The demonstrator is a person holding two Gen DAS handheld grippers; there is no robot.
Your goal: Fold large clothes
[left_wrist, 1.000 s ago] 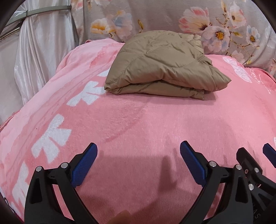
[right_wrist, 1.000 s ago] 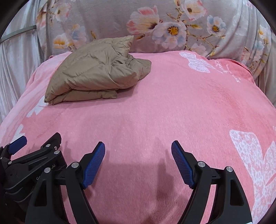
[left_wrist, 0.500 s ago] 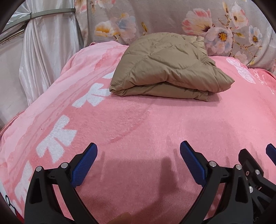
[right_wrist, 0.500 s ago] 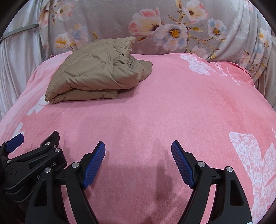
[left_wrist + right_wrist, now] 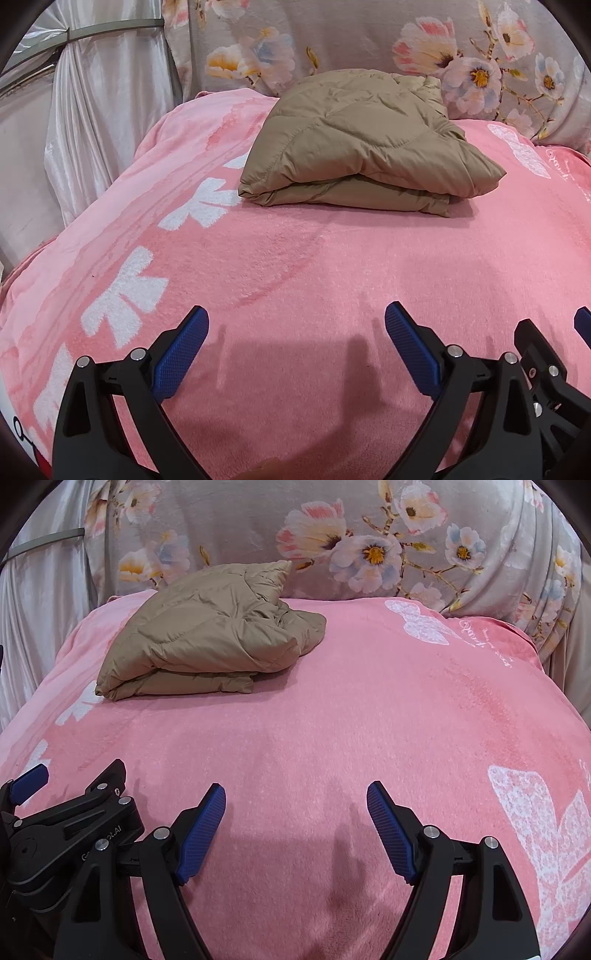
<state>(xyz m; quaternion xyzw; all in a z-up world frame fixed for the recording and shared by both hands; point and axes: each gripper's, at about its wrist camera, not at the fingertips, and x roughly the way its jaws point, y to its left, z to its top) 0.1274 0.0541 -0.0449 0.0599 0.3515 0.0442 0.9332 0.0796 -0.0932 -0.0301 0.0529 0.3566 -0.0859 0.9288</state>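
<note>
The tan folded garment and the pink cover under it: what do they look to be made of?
The tan folded garment looks like a padded, quilted jacket with a smooth synthetic shell: stitched panels, puffy layers, a faint sheen. The pink cover looks like soft fleece or plush: matte, fuzzy nap, with printed white shapes. Neither fibre can be confirmed by sight.
</note>
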